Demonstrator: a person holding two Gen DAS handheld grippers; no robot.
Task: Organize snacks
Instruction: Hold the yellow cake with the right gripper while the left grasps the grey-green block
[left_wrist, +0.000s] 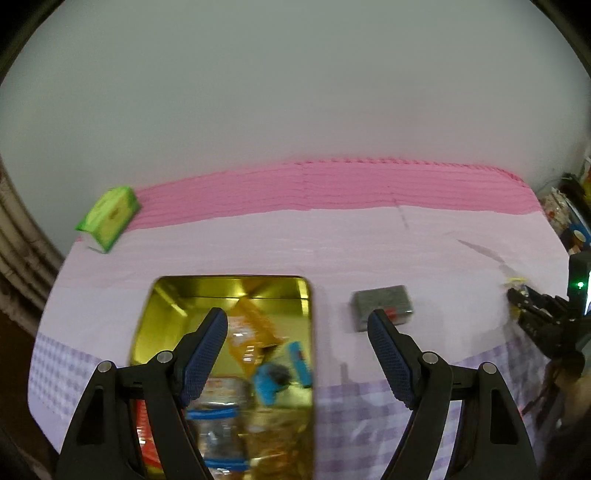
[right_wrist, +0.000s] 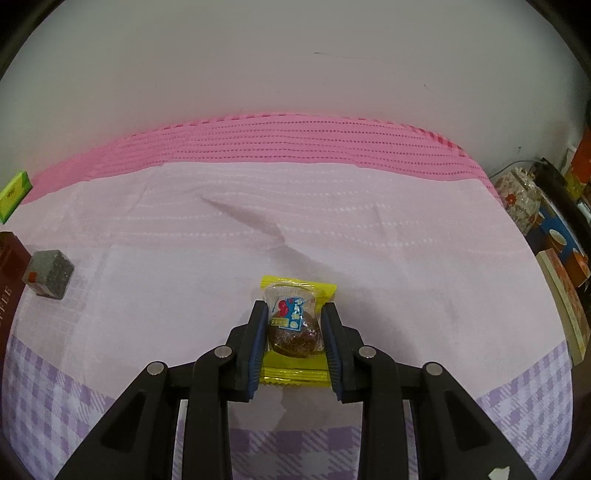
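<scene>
Risk: slippery wrapper may slide from the right gripper (right_wrist: 293, 325), whose jaws are closed on one yellow-wrapped sweet (right_wrist: 295, 325) low over the tablecloth (right_wrist: 406, 240). Left gripper (left_wrist: 297, 328) hangs open and empty over one gold tin (left_wrist: 147, 325) holding several blurred snacks. Also counted: one grey packet (left_wrist: 382, 306), one green box (left_wrist: 109, 218).

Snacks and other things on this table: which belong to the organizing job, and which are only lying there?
Belongs to the job:
- gold tin holding snacks
- yellow-wrapped snack in the right claw
- grey packet
- open left claw

Only lying about:
- green box
- brown coffee box
</scene>
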